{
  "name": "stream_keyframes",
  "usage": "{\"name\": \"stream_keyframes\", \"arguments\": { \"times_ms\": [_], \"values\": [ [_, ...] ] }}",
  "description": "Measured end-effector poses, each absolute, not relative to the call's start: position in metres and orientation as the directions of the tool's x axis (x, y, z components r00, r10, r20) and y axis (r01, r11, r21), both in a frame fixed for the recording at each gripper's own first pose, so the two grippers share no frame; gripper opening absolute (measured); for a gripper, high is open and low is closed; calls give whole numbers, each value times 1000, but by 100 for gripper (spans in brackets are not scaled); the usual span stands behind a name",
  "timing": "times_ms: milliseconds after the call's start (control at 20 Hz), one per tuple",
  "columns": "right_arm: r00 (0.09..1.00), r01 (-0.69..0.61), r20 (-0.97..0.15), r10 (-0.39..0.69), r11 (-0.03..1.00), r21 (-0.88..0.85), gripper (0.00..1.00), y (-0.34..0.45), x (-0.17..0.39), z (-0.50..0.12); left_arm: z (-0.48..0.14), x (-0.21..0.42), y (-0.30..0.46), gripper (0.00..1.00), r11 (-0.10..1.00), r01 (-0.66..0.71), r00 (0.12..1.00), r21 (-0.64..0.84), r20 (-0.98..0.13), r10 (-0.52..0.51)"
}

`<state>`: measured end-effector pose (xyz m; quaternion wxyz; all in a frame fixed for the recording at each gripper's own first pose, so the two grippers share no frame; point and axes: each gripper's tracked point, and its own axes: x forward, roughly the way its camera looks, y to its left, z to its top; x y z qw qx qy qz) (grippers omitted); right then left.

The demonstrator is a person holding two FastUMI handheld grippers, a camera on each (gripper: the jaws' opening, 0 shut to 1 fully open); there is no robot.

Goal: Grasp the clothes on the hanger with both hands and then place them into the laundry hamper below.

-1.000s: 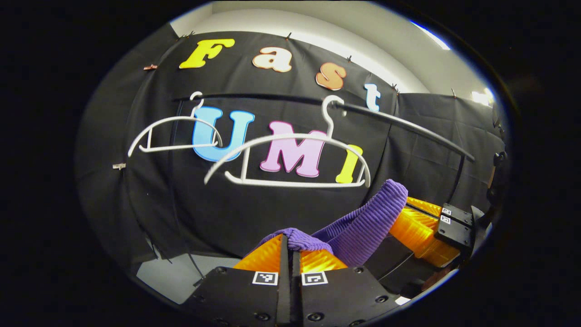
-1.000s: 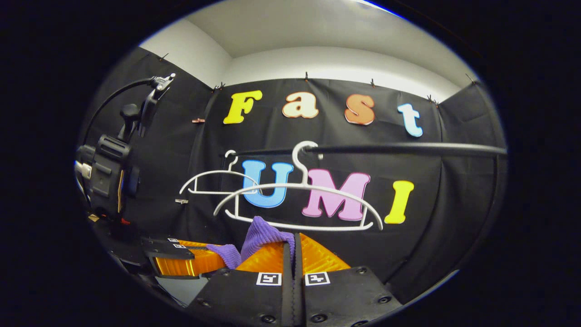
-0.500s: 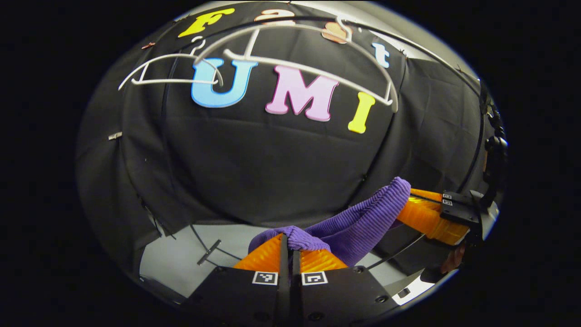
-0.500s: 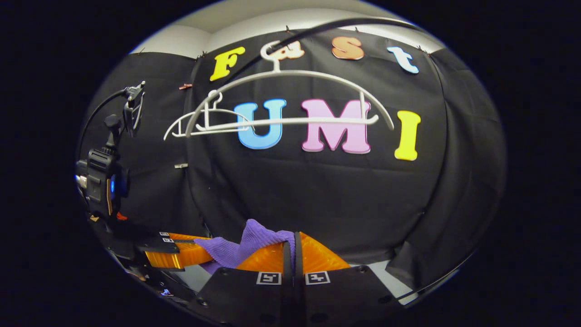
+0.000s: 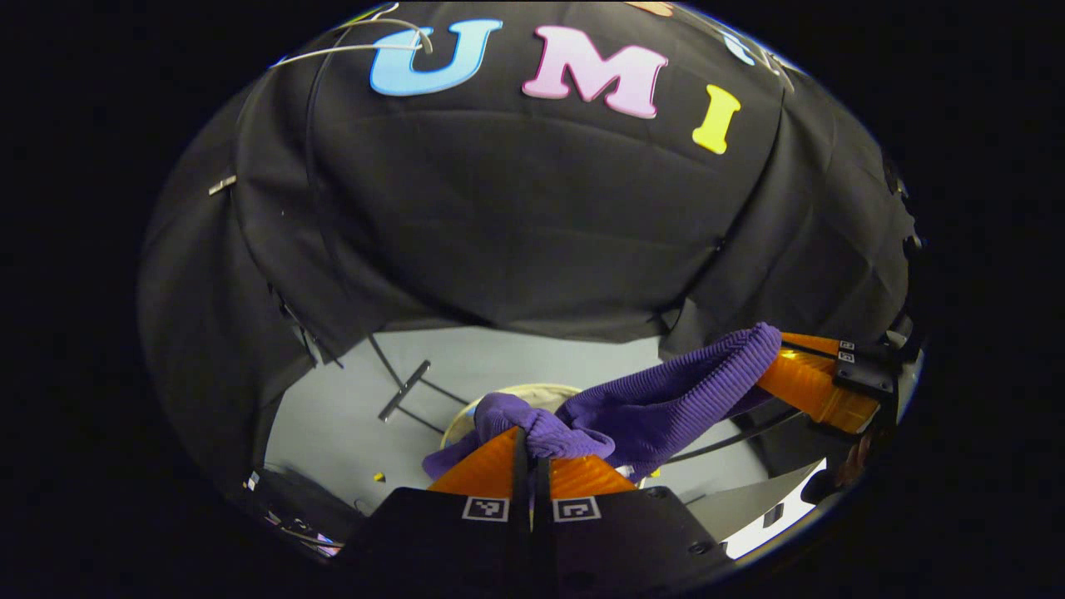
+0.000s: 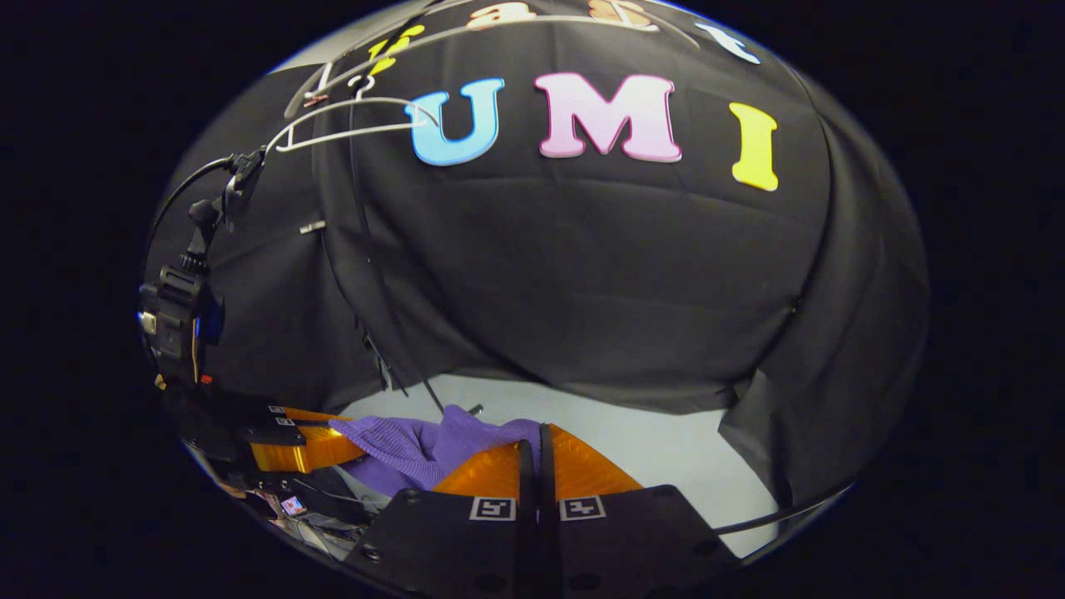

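With both the left gripper [image 5: 530, 445] and right gripper [image 6: 537, 441] pinched tight on the purple garment [image 5: 657, 403], an uneven release could drape it over what looks like the hamper's pale rim [image 5: 466, 416].

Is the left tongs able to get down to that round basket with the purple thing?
Probably yes. The left tongs, shut on the purple ribbed knit garment, hang right above the pale round hamper rim, and nothing sits between them.

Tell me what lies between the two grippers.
The purple garment spans from the left gripper to the right gripper, pinched by both, seen in the left gripper view.
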<state>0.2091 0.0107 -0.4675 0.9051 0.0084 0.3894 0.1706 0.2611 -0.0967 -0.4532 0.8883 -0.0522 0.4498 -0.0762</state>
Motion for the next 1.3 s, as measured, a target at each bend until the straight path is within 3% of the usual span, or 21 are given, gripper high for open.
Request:
{"name": "stream_keyframes", "arguments": {
  "times_ms": [400, 700, 750, 850, 900, 1150, 1300],
  "values": [
    [435, -286, -857, 275, 945, 159, 5, 3, 159, -574, -553, 228, -115, 5, 992, 24, 413, -121, -903, -120],
    [301, -230, -922, 243, 957, 177, 3, -4, 132, -608, -574, 216, -105, 6, 997, -31, 323, -67, -945, -53],
    [281, -231, -930, 235, 958, 172, 35, -7, 124, -611, -575, 213, -104, 9, 997, -39, 318, -73, -946, -57],
    [287, -229, -934, 213, 962, 149, 100, -12, 127, -608, -584, 219, -106, 68, 996, -52, 317, -77, -947, -56],
    [291, -226, -934, 208, 963, 145, 99, -12, 127, -606, -569, 215, -105, 97, 996, -57, 316, -70, -947, -49],
    [348, -193, -916, 201, 971, 140, 97, -9, 126, -574, -545, 213, -104, 95, 995, -38, 357, -92, -931, -73],
    [442, -163, -878, 186, 979, 126, 96, -6, 133, -528, -506, 210, -103, 93, 991, -35, 427, -131, -898, -103]
  ]
}}
